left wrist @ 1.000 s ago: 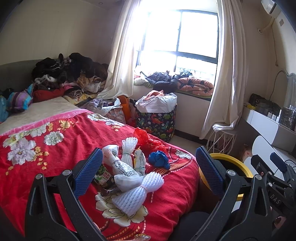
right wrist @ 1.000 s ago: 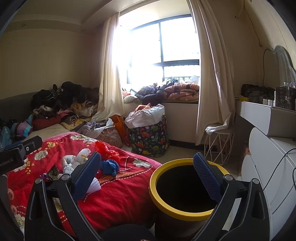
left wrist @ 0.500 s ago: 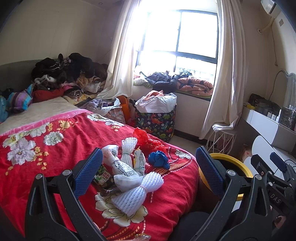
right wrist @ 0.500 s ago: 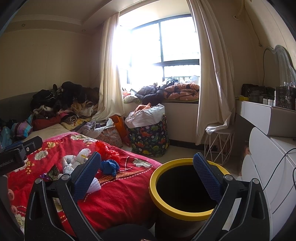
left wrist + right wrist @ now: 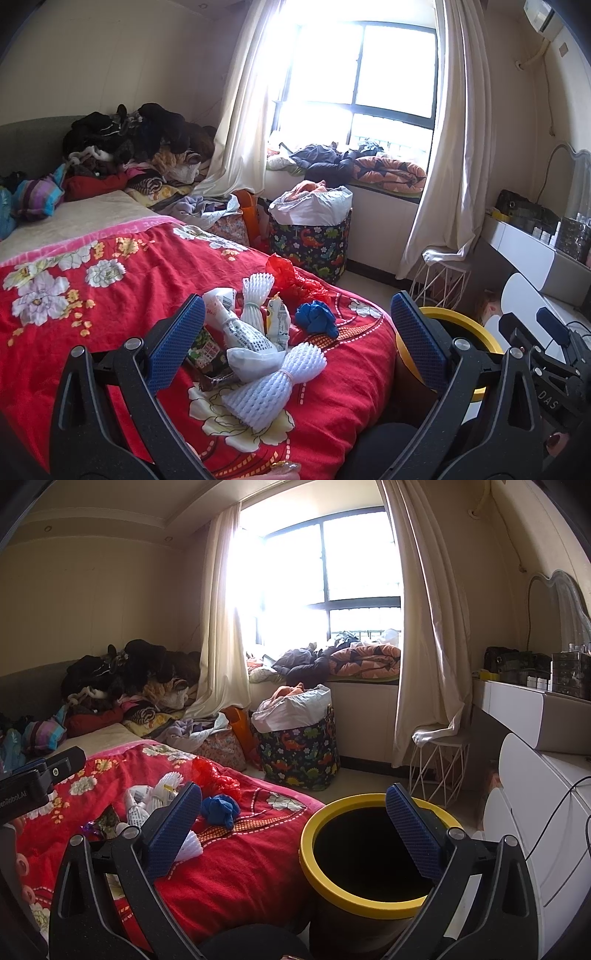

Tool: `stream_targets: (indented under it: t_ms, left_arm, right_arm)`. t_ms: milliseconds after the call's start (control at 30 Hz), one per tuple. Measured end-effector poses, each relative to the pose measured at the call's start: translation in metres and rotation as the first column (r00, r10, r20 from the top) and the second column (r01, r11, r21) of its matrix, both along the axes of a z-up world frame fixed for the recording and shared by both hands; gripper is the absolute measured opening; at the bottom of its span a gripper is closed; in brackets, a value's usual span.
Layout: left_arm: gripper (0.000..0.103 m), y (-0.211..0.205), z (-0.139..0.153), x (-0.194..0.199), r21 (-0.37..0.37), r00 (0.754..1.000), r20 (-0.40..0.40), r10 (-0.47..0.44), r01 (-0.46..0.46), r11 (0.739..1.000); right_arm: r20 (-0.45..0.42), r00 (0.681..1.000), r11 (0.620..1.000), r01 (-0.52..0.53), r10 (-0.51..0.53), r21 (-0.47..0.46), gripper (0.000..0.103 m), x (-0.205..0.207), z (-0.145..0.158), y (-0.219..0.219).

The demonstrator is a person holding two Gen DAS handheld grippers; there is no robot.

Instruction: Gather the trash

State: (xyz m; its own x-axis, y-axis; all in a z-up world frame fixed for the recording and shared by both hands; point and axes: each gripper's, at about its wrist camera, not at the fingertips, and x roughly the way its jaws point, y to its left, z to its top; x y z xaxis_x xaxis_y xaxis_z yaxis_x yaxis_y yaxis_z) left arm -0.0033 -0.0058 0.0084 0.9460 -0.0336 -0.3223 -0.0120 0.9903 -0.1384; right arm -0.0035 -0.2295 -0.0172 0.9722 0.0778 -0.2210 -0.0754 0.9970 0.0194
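From the left wrist we saw our left gripper (image 5: 297, 345) spread wide with nothing between its blue pads, poised above the red floral blanket (image 5: 122, 280) on the bed. The trash lay in a loose heap on that blanket between the pads: a white foam fruit net (image 5: 275, 384) nearest us, a second foam net (image 5: 256, 295) farther back, a printed white wrapper (image 5: 245, 334) lying between them, a crumpled blue glove (image 5: 316, 317) just to the right, and a red plastic bag (image 5: 291, 278) behind it. The yellow-rimmed bin (image 5: 476, 332) stood off the bed's right edge (mostly hidden by the right pad).

From the right wrist our right gripper (image 5: 295, 832) was likewise spread and empty, held over the bin (image 5: 325, 878), whose dark mouth faced us. The glove (image 5: 219, 810) and bag (image 5: 214, 777) lay on the blanket (image 5: 240, 853) to the left, near a dinosaur-print hamper (image 5: 299, 749) on the floor
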Motion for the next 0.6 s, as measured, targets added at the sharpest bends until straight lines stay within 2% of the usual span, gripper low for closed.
stream_targets:
  t_ms: [167, 300, 600]
  left_arm:
    - [0.092, 0.011, 0.0, 0.008, -0.026, 1.0, -0.001, 0.019, -0.019, 0.999]
    - [0.092, 0.031, 0.002, 0.01, -0.052, 0.997, 0.018, 0.072, -0.071, 0.996]
    - [0.092, 0.086, 0.002, 0.018, -0.082, 0.983, 0.011, 0.181, -0.179, 0.98]
  right_arm:
    - [-0.037, 0.998, 0.999, -0.052, 0.052, 0.003, 0.097, 0.01, -0.004, 0.009]
    - [-0.044, 0.994, 0.995, -0.101, 0.101, -0.014, 0.097, 0.017, -0.006, 0.023]
    - [-0.113, 0.964, 0.97, -0.242, 0.239, -0.01, 0.097, 0.045, -0.008, 0.07]
